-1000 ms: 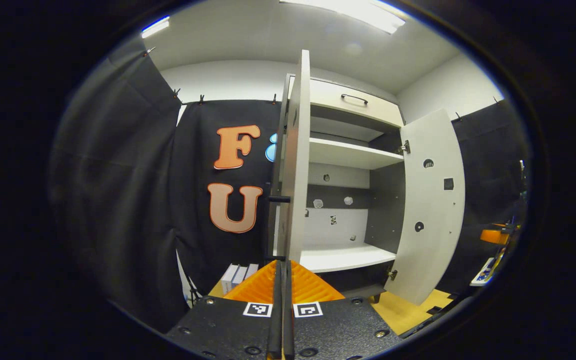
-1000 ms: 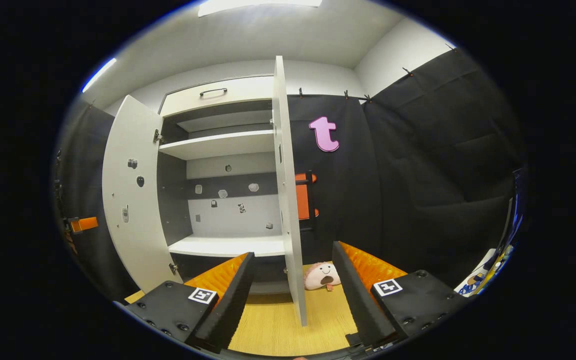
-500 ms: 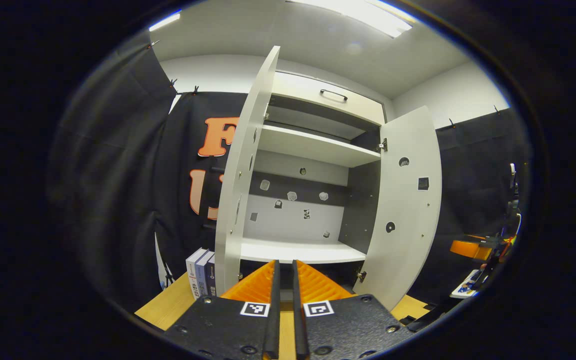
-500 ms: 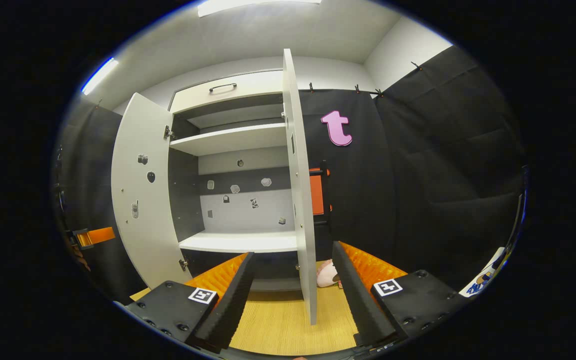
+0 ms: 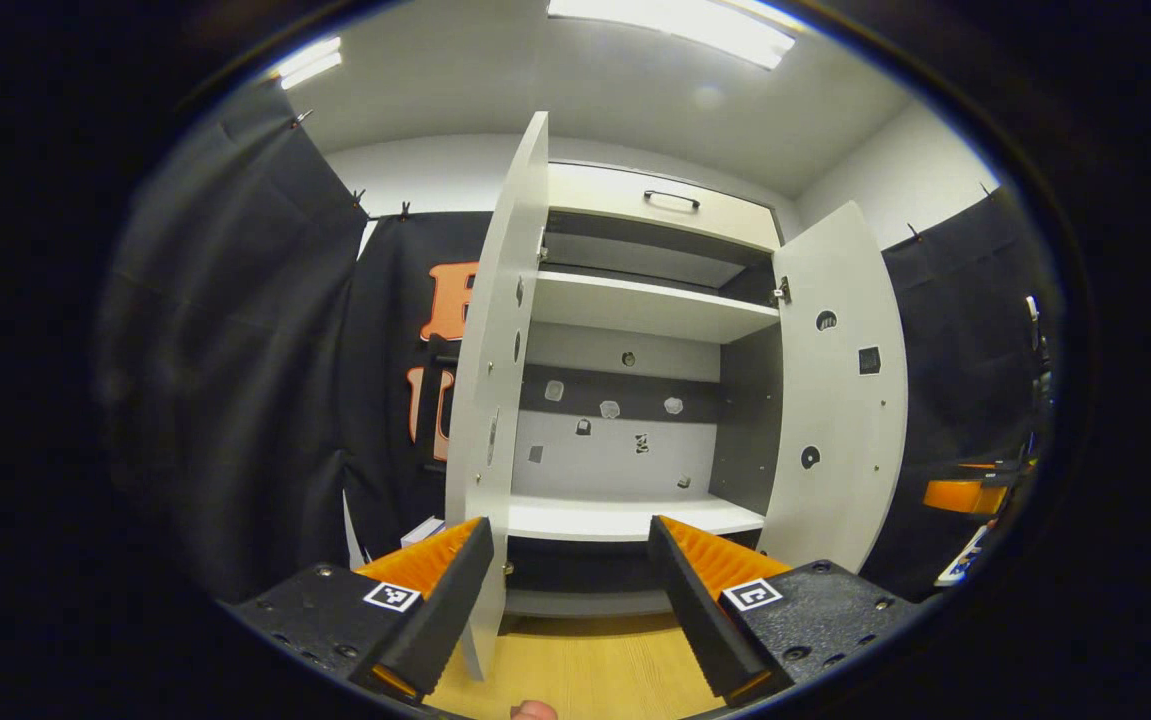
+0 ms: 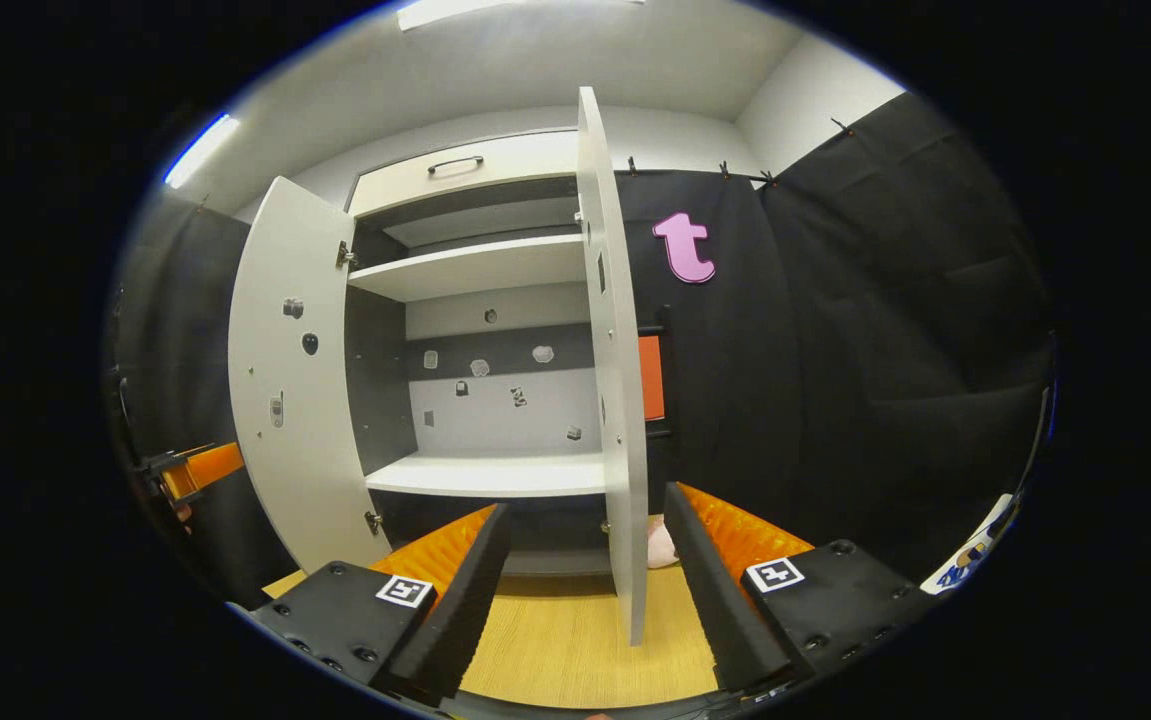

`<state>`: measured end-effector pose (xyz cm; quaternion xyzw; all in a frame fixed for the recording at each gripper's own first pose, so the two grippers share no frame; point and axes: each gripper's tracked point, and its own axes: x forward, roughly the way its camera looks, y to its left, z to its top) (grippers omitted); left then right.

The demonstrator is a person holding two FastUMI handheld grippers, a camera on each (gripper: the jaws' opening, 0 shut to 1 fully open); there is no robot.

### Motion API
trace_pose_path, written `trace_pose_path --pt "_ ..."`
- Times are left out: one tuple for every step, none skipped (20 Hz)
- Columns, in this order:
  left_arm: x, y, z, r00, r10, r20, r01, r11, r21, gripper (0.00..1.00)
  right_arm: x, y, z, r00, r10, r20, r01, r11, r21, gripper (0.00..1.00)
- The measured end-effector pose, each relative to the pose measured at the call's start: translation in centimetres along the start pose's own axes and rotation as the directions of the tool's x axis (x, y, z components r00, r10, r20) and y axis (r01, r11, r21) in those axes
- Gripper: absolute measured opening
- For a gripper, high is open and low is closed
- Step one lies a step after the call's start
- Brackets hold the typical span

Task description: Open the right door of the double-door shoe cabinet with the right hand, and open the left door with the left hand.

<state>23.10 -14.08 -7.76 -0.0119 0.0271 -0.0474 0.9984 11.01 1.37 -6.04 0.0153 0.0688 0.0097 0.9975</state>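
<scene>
Just beside hand-held gripper [image 5: 567, 600]: left door [image 5: 495, 400]

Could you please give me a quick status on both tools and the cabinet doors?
Left tool open, holding nothing. Right tool open, astride the right door edge, not gripping. Left door and right door both swung open. Nothing in the way.

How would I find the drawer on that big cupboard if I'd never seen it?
Look for the tall white shoe cabinet standing against the black cloth wall, both its doors swung open. Go to the very top, above the shelves: the drawer is the one closed white panel there, and it alone has a small dark handle.
</scene>
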Motion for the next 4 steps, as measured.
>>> trace_pose_path --pt "-0.05 0.11 -0.02 1.000 0.002 0.002 -0.002 1.000 0.000 0.94 -0.06 0.17 -0.02 1.000 0.000 0.000 0.000 1.000 -0.002 0.98" --pt "0.02 0.15 0.00 1.000 0.003 0.005 -0.003 1.000 0.000 0.94 -0.01 0.38 -0.04 1.000 -0.001 0.002 0.001 1.000 -0.004 0.98" --pt "-0.01 0.16 0.03 1.000 0.002 0.011 -0.002 1.000 0.002 0.94 -0.09 0.42 -0.04 1.000 -0.005 0.005 0.005 1.000 -0.004 0.98" --pt "0.05 0.38 0.02 1.000 0.006 0.014 -0.006 1.000 0.008 0.94 -0.16 0.42 -0.09 1.000 -0.008 0.006 0.008 1.000 -0.002 0.98"
